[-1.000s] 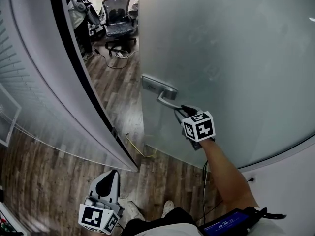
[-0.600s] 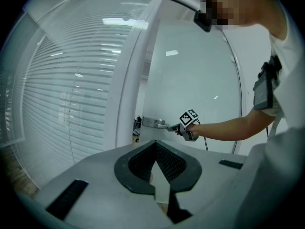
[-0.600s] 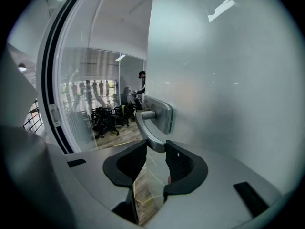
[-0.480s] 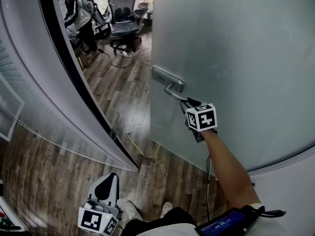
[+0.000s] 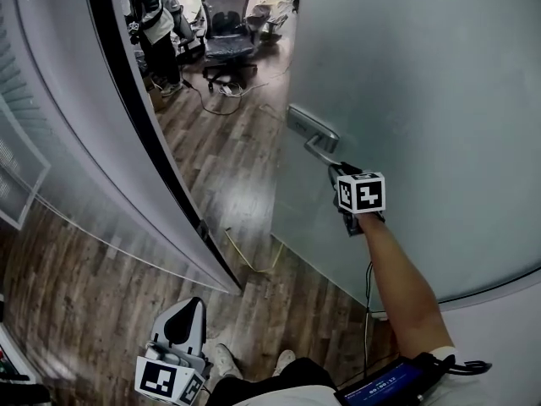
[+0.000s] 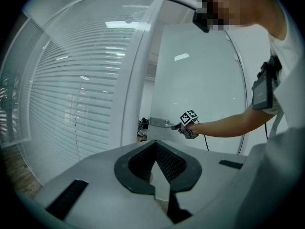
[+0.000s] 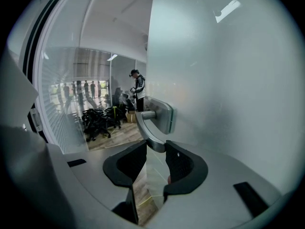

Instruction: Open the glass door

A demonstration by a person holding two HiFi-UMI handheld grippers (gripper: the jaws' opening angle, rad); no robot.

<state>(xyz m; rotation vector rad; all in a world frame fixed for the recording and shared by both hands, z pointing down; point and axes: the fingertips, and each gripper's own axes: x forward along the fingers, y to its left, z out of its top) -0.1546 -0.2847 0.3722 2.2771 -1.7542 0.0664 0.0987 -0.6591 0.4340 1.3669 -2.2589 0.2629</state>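
Right gripper [image 5: 336, 172] clamped on lever handle [image 5: 317, 146], glass door [image 5: 423, 100] swung wider than a second ago, so opening looks well along; left gripper [image 5: 188, 307] closed, empty.

The door handle [image 5: 314, 138] sits at the left edge of the glass door [image 5: 423, 100], its lever end between the right gripper [image 5: 336, 170] fingers. The partition [image 5: 76, 159] stands left. Beyond the gap are an office chair [image 5: 226, 24] and a person [image 5: 156, 19].

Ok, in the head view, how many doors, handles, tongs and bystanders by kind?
door: 1
handle: 1
tongs: 2, left tongs and right tongs
bystander: 1
total: 5
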